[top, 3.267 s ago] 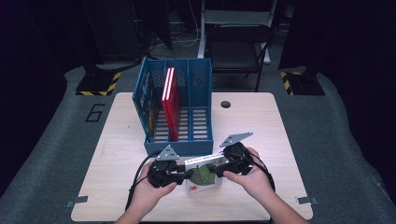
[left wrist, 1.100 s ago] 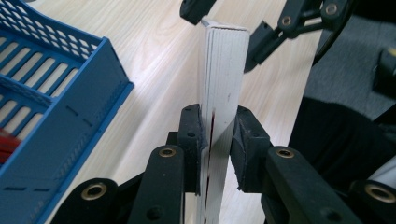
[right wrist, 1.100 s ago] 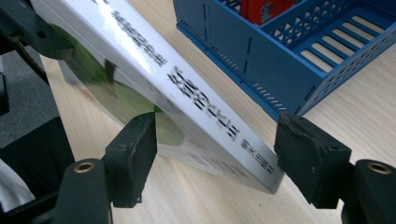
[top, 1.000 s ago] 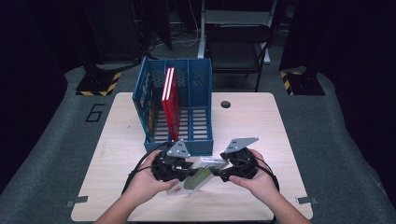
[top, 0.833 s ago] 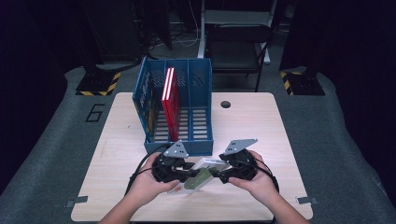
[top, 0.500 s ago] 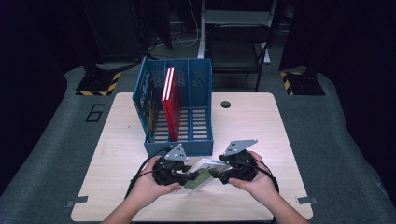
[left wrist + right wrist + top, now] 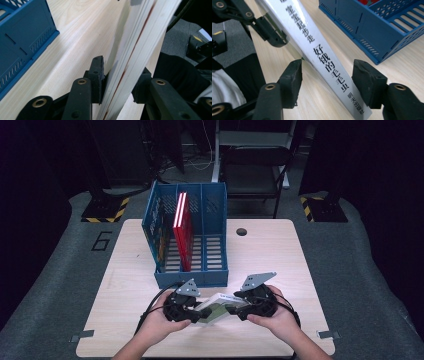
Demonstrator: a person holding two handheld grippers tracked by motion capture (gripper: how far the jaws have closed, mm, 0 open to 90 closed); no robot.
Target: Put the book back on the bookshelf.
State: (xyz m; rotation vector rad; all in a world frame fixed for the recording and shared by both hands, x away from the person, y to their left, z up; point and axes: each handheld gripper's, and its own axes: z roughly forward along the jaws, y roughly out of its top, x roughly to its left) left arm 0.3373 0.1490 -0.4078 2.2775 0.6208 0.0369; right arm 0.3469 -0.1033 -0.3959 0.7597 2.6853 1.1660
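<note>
Holding a thin book (image 7: 216,306) between them, a person's two hands are working at the near edge of a wooden table (image 7: 280,250). The left gripper (image 7: 117,82) is clamping its jaws tight on the page edges, seen close up in the left gripper view. The right gripper (image 7: 327,77) is sitting with its jaws apart on either side of the white spine, one jaw near the cover, neither clearly pressing.

The book is tilting up off the tabletop, just in front of a blue file rack (image 7: 192,242), which is standing a little left of centre. A red book (image 7: 181,227) is already standing upright in one of the rack's slots.

Judging by its thinness, the book is probably light and somewhat bendy, with a glossy cover that could slip; gripping near the spine should keep it stiffest. Open slots are waiting to the right of the red book, and bare table is lying to the right and left for turning.
</note>
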